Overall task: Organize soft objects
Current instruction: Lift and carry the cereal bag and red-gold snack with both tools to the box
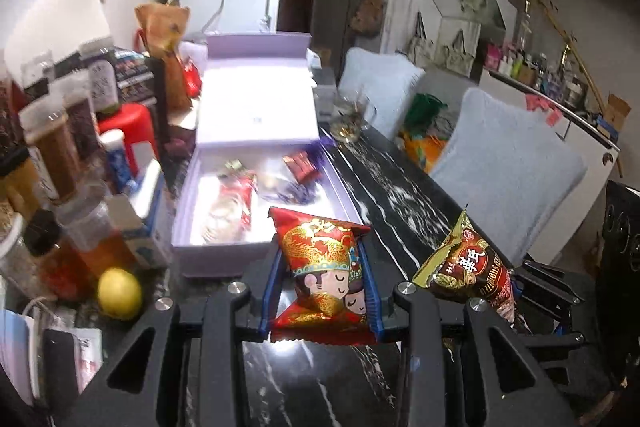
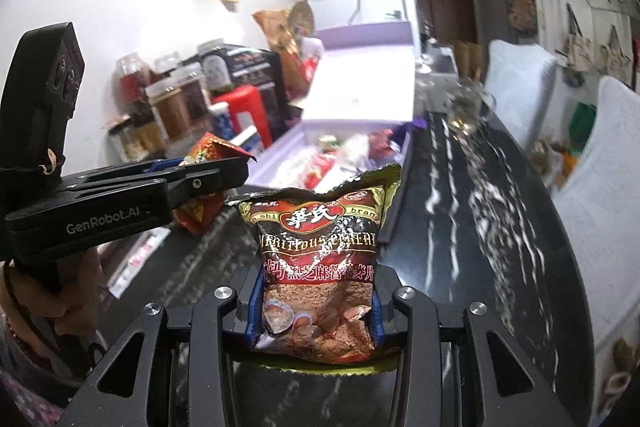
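Note:
My left gripper is shut on a red snack packet with cartoon faces, held above the dark marble table just short of the open lilac box. The box holds several small packets. My right gripper is shut on a brown cereal packet, held above the table. That packet also shows in the left wrist view at the right. In the right wrist view the left gripper comes in from the left with the red packet, near the box.
Jars, bottles and a milk carton crowd the table's left side, with a lemon. A glass mug stands beyond the box. Two light blue chairs line the table's right edge.

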